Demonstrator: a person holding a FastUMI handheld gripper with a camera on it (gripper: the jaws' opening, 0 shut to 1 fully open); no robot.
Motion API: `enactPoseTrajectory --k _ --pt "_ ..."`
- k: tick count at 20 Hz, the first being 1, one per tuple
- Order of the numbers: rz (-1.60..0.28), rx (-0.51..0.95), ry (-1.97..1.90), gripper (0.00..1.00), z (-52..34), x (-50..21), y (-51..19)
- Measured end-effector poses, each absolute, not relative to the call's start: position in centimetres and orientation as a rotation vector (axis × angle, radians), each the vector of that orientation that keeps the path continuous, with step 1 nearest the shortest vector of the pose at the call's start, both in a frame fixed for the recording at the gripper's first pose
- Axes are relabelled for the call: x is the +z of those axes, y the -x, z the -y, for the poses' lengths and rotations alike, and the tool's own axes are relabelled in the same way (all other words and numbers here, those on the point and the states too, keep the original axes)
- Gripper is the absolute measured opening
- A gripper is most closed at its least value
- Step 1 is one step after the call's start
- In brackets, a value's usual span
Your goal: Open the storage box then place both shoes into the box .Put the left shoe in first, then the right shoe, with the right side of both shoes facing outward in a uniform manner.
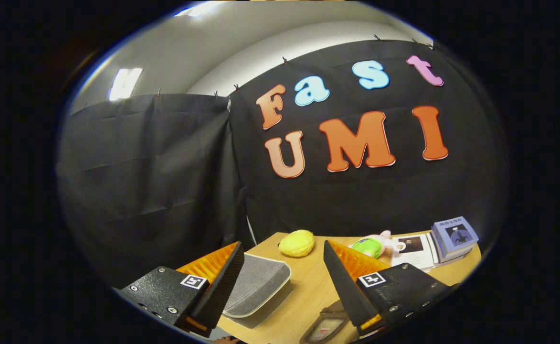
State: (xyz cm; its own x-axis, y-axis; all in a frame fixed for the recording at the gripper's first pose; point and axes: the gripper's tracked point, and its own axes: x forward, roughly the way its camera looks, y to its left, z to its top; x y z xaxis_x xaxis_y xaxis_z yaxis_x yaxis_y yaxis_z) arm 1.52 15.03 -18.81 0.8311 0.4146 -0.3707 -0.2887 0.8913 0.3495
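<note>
My gripper stands open above the wooden table, with nothing between its fingers. Beside and partly behind the left finger lies a grey fabric thing with a white rim, which looks like a shoe; most of it is hidden. Low between the fingers, near the right finger, a small greyish piece with a red label lies on the table. I cannot tell what it is.
Beyond the fingers a yellow plush toy and a green and pink plush toy sit at the table's far edge. A stack of books and an open booklet lie at the far right. Black cloth walls close the back and left.
</note>
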Motion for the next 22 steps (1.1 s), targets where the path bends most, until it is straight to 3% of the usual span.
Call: enactPoseTrajectory --k 10,22 --pt "-0.775 0.515 -0.49 0.98 -21.2 -27.9 -0.4" --pt "-1.017 0.602 -0.665 0.97 -25.9 -36.1 1.6"
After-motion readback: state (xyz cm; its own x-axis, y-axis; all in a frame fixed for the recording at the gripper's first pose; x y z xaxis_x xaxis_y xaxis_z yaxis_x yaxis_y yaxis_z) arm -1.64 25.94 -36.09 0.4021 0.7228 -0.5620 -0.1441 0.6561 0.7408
